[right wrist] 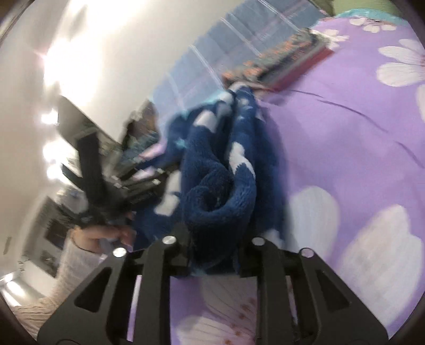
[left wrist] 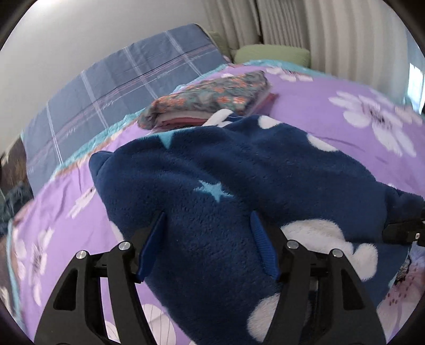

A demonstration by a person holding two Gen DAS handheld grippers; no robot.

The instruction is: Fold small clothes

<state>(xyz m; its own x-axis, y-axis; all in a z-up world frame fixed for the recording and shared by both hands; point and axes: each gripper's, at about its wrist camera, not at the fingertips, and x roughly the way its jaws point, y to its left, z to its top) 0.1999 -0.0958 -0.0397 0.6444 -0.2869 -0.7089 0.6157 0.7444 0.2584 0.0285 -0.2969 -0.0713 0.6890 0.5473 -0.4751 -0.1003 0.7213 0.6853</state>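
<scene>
Setting: a bed covered by a purple bedspread [left wrist: 332, 87] printed with large white flowers, set against a white wall [left wrist: 66, 34], with pale curtains [left wrist: 292, 24] behind.

Item 1: blue checked quilt [left wrist: 127, 79], lying along the wall side of the bed.

Item 2: green pillow [left wrist: 271, 53], at the far end of the bed below the curtains.

Item 3: stack of folded clothes [left wrist: 209, 102], a floral piece on top, pink layers under it; rests on the bedspread beyond the fleece.

Item 4: navy fleece garment [left wrist: 239, 172] with white patches and pale blue stars. Lies spread on the bedspread in the middle of the bed, its far edge just beside the folded stack. In the right wrist view it appears bunched into thick upright folds.

Item 5: left gripper [left wrist: 208, 240]. Blue fingers [left wrist: 151, 245] spread wide apart; fleece lies between them, pads not pressing on it. Released.

Item 6: right gripper [right wrist: 212, 252]. Fingers set close at either side of a bunched fold of the fleece; picture blurred, so a firm grasp cannot be told.

Item 7: a hand [right wrist: 106, 237] in a pale sleeve, holding the other gripper's handle, seen blurred in the right wrist view.
</scene>
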